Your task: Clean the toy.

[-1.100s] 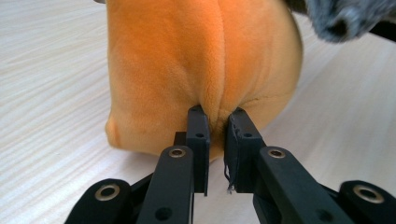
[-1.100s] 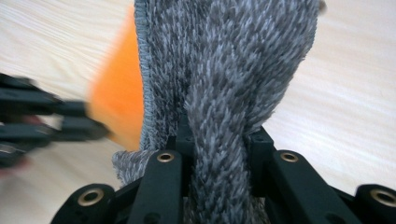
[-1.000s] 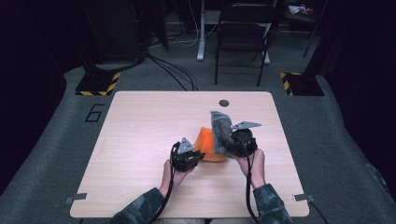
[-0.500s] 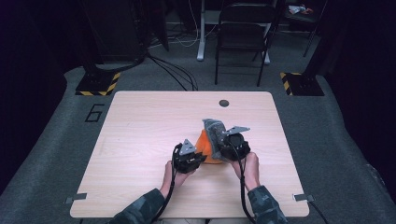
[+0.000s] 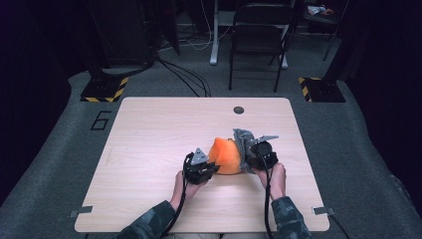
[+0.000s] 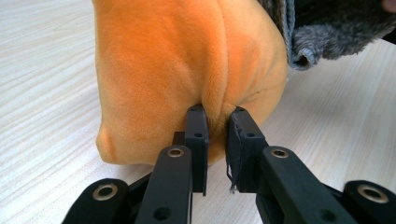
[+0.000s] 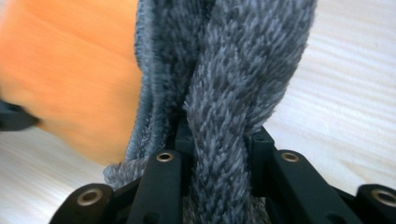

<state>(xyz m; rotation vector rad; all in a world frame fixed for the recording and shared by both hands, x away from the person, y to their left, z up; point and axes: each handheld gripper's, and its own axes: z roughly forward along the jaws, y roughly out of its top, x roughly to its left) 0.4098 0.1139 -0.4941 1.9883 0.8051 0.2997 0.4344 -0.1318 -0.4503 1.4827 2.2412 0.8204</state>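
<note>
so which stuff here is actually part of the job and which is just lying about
In the job:
- orange plush piece, pinched by the left gripper
- grey fuzzy fabric, clamped in the right gripper

Lying about:
- folding chair beyond the table
- floor cables
- two yellow-and-black striped bases

bare table (image 5: pixel 149 139) all round, orange plush (image 5: pixel 225 155) between grippers
</note>
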